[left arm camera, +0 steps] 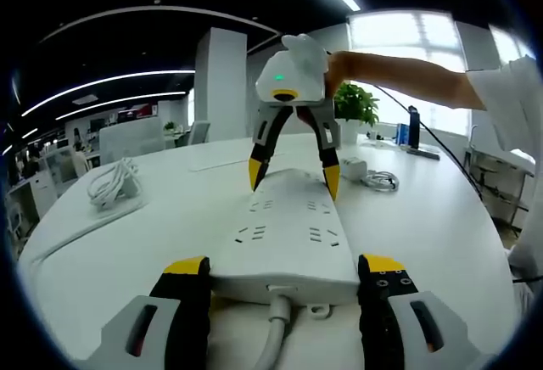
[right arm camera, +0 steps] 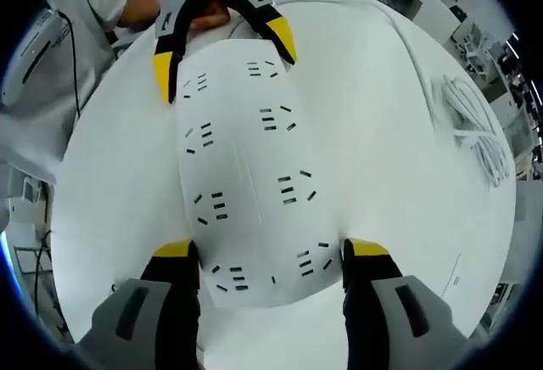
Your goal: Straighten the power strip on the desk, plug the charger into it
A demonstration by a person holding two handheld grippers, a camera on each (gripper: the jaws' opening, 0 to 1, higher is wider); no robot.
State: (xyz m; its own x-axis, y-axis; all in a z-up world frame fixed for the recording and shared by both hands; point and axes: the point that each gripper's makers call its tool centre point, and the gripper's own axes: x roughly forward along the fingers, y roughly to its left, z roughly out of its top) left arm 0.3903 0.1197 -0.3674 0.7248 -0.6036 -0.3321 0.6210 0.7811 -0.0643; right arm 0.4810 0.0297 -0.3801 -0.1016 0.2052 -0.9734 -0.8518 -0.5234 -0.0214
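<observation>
Both claws astride power strip [left arm camera: 284, 238]; contact unclear

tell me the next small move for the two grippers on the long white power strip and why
Probably close both grippers on the long white power strip, then turn it square to the desk edge. The left gripper straddles the cord end and the right gripper the far end, both open-jawed, neither clearly clamped. The white charger with coiled cable lies unplugged on the white desk.

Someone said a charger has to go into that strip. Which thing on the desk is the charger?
On the big white desk, look past the far end of the power strip towards the potted plant. The charger seems to be the small white block there, with a thin coiled cable beside it. The bundle of cord opposite is much thicker.
</observation>
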